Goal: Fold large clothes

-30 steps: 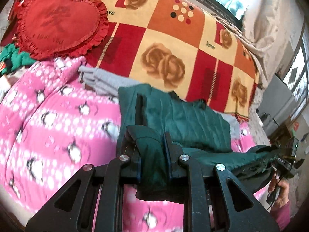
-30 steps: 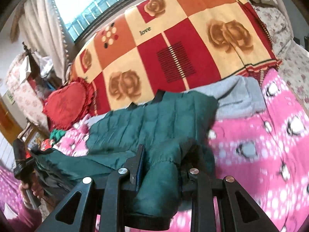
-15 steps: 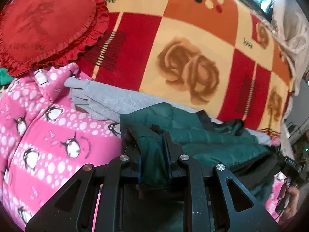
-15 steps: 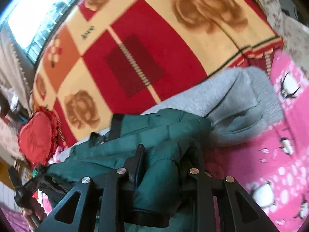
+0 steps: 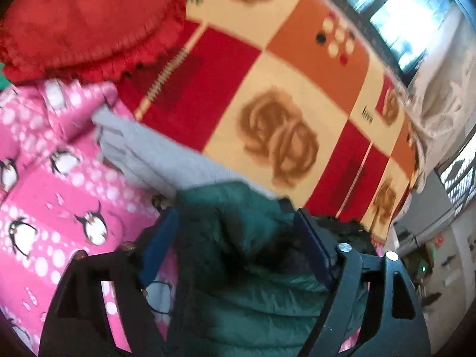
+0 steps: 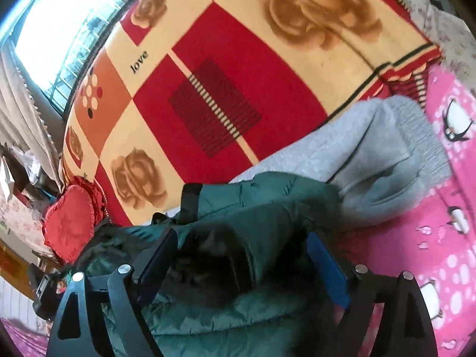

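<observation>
1. Green puffy jacket point(image 5: 238, 253) lies bunched on the pink penguin blanket point(image 5: 44, 202), on top of a gray sweater point(image 6: 372, 160).
2. Left tongs point(image 5: 235, 244) have just been opening; the jacket sits loose between the spread jaws.
3. Right tongs point(image 6: 241, 255) have just been opening too, spread around the jacket's fold, not pinching.
</observation>
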Demonstrator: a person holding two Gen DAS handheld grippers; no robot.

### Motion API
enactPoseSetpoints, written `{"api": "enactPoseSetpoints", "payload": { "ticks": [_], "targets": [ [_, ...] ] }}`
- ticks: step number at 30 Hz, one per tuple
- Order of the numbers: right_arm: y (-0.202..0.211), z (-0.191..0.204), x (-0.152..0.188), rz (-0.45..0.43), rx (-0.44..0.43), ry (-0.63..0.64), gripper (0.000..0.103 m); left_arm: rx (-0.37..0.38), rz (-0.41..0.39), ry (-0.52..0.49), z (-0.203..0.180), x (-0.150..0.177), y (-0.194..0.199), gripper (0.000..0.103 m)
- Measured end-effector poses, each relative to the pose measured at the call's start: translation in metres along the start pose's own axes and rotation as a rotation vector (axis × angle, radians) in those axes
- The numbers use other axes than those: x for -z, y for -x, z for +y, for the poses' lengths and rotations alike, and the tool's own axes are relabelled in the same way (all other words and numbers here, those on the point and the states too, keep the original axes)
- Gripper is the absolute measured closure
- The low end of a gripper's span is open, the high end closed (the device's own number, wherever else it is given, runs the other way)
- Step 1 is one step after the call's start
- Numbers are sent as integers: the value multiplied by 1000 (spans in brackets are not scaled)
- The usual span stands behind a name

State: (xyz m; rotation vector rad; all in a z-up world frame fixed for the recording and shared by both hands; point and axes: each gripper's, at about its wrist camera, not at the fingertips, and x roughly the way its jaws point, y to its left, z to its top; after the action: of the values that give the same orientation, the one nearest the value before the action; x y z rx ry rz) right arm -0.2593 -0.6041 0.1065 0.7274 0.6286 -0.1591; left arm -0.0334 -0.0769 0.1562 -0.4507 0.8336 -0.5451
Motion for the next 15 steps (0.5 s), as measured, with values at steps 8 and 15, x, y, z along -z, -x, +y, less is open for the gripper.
{"api": "enactPoseSetpoints", "payload": {
  "ticks": [8,15],
  "targets": [
    [8,55,14,7,33,209,16,-98,56,-128,-32,23,-16,22],
    [-60,92,12,95,145,331,16,-317,89,-241,-60,44,-65,22]
  ]
}}
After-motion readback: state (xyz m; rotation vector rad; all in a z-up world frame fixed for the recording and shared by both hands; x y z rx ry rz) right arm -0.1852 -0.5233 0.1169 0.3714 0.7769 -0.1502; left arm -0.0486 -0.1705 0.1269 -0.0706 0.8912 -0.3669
